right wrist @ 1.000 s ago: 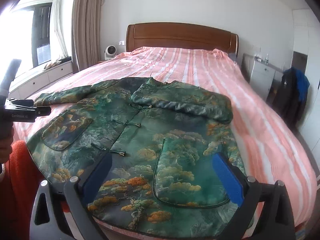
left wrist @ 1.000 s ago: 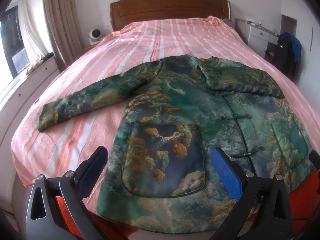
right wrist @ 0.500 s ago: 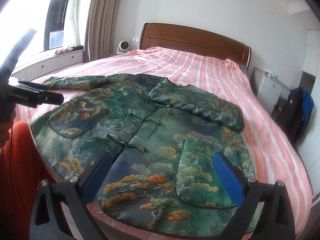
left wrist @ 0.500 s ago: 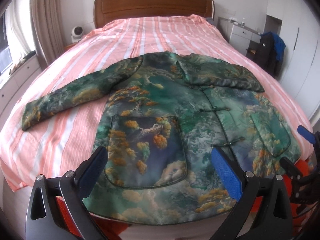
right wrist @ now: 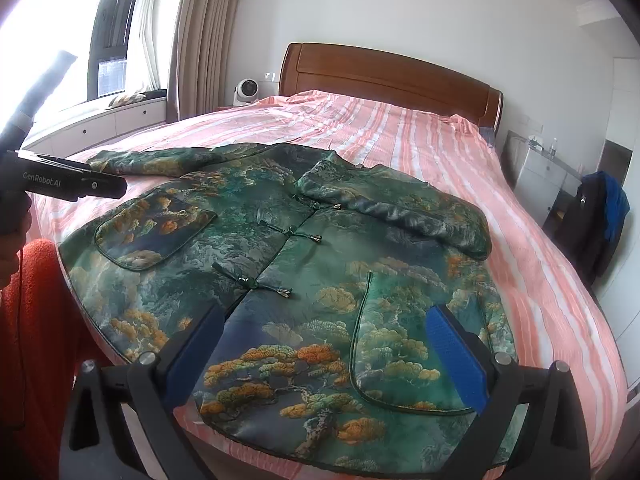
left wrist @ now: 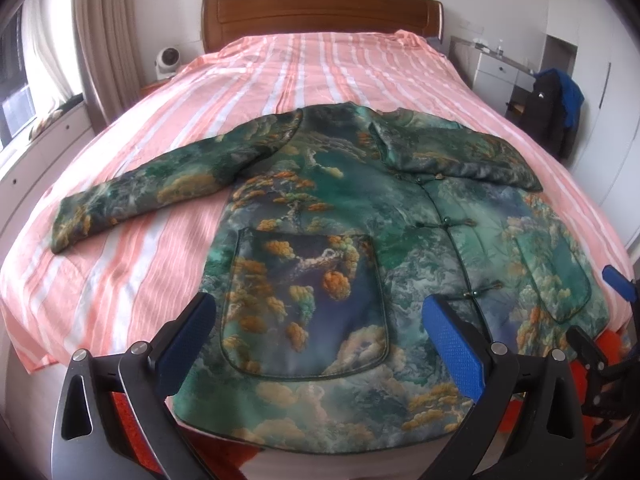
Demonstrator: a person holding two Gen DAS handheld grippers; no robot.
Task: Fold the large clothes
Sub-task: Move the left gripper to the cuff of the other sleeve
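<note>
Pink-and-white striped bedding (left wrist: 320, 68) covers the wide bed; near its foot lies the green padded jacket with a pine-and-cloud print (left wrist: 360, 240), left sleeve (left wrist: 152, 192) outstretched, right sleeve folded across. Both the left gripper (left wrist: 320, 340) and the right gripper (right wrist: 324, 344) hover spread, empty. Slippery padding may spring back; the hem overhangs and could slide off.

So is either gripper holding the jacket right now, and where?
Neither. The left gripper and right gripper are open above the jacket hem.
</note>
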